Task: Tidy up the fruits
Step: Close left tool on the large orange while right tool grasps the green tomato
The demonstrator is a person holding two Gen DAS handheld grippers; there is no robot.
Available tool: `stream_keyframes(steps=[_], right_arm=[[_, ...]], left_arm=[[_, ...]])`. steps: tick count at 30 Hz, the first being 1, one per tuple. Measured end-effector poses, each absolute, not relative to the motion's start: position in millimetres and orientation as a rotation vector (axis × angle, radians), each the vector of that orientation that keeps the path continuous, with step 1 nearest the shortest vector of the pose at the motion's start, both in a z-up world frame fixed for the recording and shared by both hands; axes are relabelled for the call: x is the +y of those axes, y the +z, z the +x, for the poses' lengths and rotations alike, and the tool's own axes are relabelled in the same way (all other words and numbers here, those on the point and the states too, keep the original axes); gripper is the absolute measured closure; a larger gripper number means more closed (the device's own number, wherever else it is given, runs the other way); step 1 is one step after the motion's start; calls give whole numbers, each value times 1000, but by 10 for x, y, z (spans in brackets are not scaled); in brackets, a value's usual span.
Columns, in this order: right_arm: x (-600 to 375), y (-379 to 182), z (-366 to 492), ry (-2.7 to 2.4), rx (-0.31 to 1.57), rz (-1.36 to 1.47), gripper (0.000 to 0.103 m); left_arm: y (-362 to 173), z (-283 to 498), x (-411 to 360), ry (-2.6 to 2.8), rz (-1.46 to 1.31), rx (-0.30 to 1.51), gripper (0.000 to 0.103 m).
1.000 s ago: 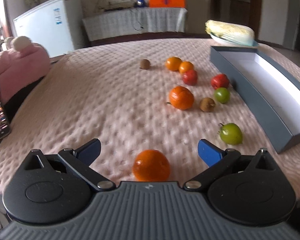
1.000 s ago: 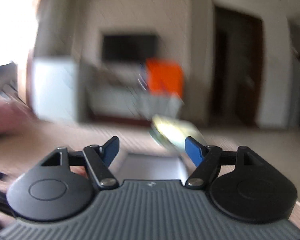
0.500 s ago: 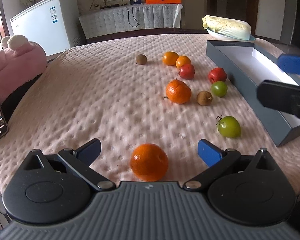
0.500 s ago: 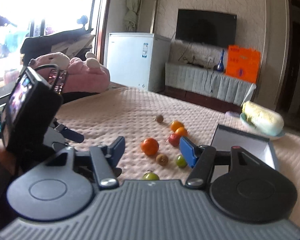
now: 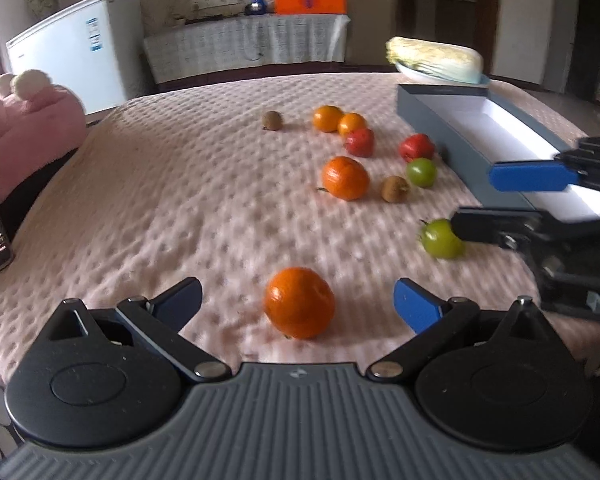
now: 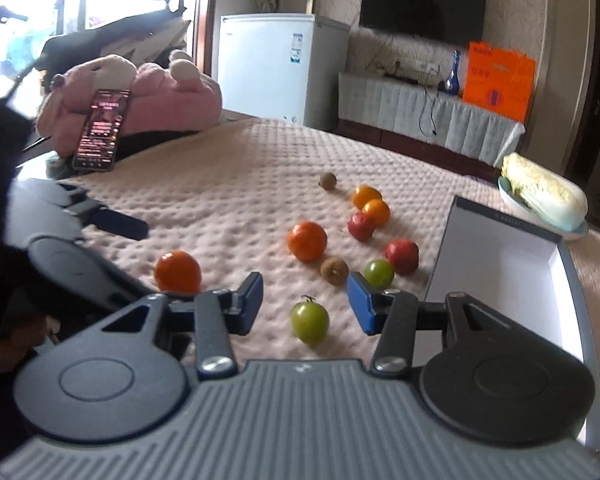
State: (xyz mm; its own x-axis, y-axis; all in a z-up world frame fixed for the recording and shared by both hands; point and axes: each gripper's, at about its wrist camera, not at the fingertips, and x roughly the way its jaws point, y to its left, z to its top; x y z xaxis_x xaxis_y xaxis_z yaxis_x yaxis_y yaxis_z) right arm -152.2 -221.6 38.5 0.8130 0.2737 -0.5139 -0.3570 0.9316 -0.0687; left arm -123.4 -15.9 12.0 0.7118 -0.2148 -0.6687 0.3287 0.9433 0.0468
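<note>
Several fruits lie on the pink quilted table point(image 5: 160, 200). My left gripper point(image 5: 298, 302) is open around the nearest orange point(image 5: 299, 302), which lies between its fingers. My right gripper point(image 6: 303, 302) is open just above a green tomato point(image 6: 310, 321); it also shows in the left wrist view point(image 5: 488, 196), beside that green tomato point(image 5: 440, 239). Farther off lie another orange point(image 5: 345, 178), two kiwis point(image 5: 395, 189), a second green tomato point(image 5: 421, 172), two red fruits point(image 5: 416, 147) and two small oranges point(image 5: 328, 118). An empty dark box point(image 5: 480, 128) stands at the right.
A cabbage on a plate point(image 5: 436, 62) sits behind the box. A pink plush toy point(image 5: 24, 120) and a lit phone point(image 6: 102, 134) are at the table's left edge. A white fridge point(image 5: 76, 48) and a sideboard stand beyond the table.
My right gripper has swung down from facing the room to the table and now hovers over the near green tomato. My left gripper has stayed around the near orange.
</note>
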Motion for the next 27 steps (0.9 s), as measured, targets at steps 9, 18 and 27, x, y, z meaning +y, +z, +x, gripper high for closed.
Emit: stream_keyframes(steps=[9, 18, 27], right_arm=[[-2161, 329, -1438, 337, 562, -159, 53], [-2156, 310, -1401, 327, 576, -155, 53], [-2127, 255, -1353, 339, 607, -165, 61]], left_arm=[[77, -1230, -172, -313, 174, 719, 4], [31, -1190, -196, -335, 179, 743, 20], [18, -1151, -143, -359, 146, 762, 51]])
